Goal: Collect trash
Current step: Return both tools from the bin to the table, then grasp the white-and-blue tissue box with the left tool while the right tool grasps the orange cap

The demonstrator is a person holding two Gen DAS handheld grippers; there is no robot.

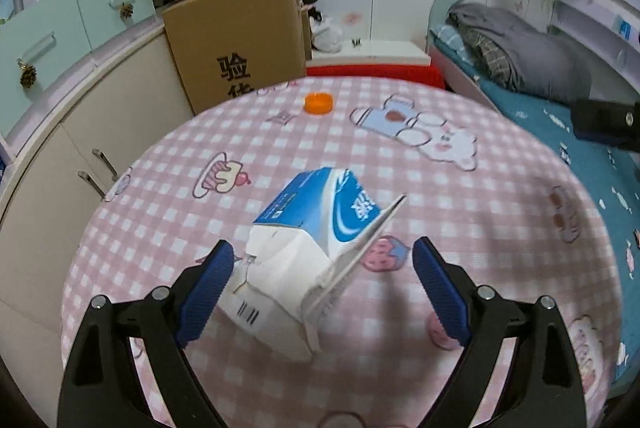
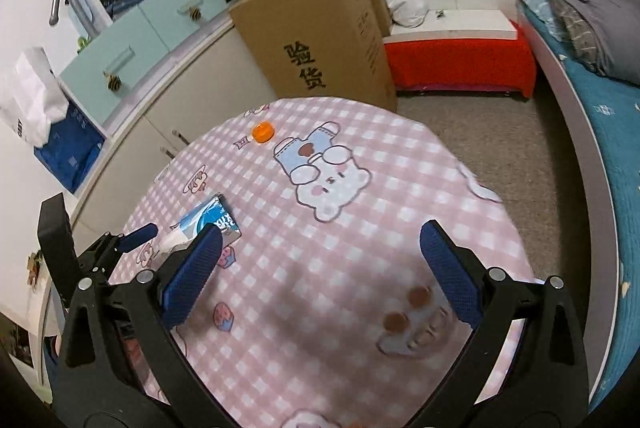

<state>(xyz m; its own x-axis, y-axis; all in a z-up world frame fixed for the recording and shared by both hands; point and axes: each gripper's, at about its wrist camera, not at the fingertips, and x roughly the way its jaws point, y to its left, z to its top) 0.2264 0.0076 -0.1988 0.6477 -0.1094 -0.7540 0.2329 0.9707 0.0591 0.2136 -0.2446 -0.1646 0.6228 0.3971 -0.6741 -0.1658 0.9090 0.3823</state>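
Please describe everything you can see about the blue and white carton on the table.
The carton is a blue and white paperboard box with white lettering and a barcode near its lower end. It looks crumpled, and one flap is torn open and sticks up. It lies on its side on the pink checked tablecloth, between the open fingers of the left tool. Neither pad seems to press on it. Whether it is empty cannot be told.
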